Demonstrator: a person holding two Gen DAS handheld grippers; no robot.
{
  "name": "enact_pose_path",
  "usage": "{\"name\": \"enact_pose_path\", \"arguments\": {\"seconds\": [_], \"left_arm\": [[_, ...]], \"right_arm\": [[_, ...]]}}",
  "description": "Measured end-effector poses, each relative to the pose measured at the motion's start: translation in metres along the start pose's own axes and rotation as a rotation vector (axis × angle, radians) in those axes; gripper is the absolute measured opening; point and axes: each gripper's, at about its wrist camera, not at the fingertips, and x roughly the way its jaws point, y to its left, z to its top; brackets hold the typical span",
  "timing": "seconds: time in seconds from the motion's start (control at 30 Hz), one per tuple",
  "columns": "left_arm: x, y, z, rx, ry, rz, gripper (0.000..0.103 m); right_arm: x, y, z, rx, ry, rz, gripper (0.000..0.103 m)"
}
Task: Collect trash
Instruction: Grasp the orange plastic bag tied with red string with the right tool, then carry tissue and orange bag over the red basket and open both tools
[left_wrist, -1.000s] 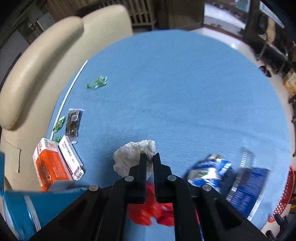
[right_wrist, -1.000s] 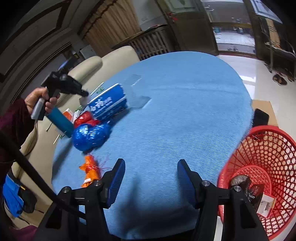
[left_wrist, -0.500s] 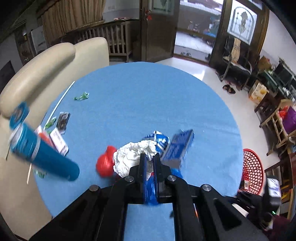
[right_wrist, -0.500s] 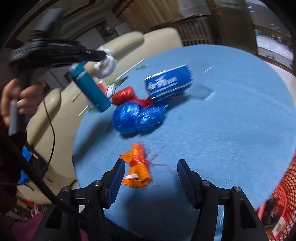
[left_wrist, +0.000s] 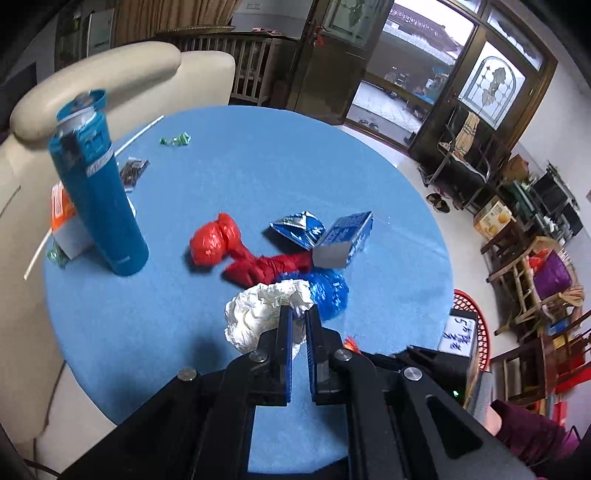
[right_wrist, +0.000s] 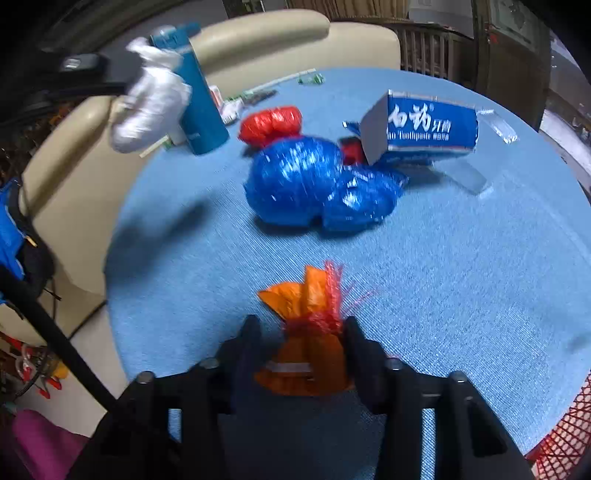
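Note:
My left gripper (left_wrist: 298, 312) is shut on a crumpled white tissue (left_wrist: 258, 312) and holds it above the blue round table (left_wrist: 258, 155); the tissue also shows in the right wrist view (right_wrist: 147, 107). My right gripper (right_wrist: 301, 326) is open, its fingers on either side of an orange bag with red netting (right_wrist: 310, 321) that lies on the table. A red basket (left_wrist: 476, 325) stands on the floor past the table's right edge, and shows too in the right wrist view (right_wrist: 569, 432).
On the table lie a crumpled blue bag (right_wrist: 314, 188), a red bag (left_wrist: 218, 243), a blue toothpaste box (right_wrist: 424, 125), a blue wrapper (left_wrist: 299, 229), an upright teal bottle (left_wrist: 99, 192), small cartons (left_wrist: 62, 214) and green wrappers (left_wrist: 175, 139). A cream sofa (left_wrist: 92, 85) borders the far left.
My left gripper has lifted the tissue higher and pulled back from the table. My right gripper has moved forward until the orange bag sits between its open fingers.

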Motion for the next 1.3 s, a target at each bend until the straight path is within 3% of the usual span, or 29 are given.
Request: {"name": "enact_pose_path", "arguments": {"seconds": [0.2,0.6,0.93,1.3], "left_arm": [[-0.009,-0.002,-0.013,-0.023,-0.028,-0.009,0.007],[-0.024,-0.041,-0.017,0.077,-0.133,0.138,0.007],[-0.034,-0.075,-0.017,0.170,-0.210,0.238,0.007],[-0.030,-0.103,-0.021,0.253,-0.247,0.299,0.008]], "right_arm": [[-0.007,-0.011,-0.002,0.049,-0.024,-0.030,0.031],[-0.080,-0.038,-0.001,0.139,-0.236,-0.078,0.031],[-0.145,-0.031,0.000,0.148,-0.407,-0.099,0.031],[-0.163,-0.039,-0.013,0.183,-0.434,-0.116,0.031]]}}
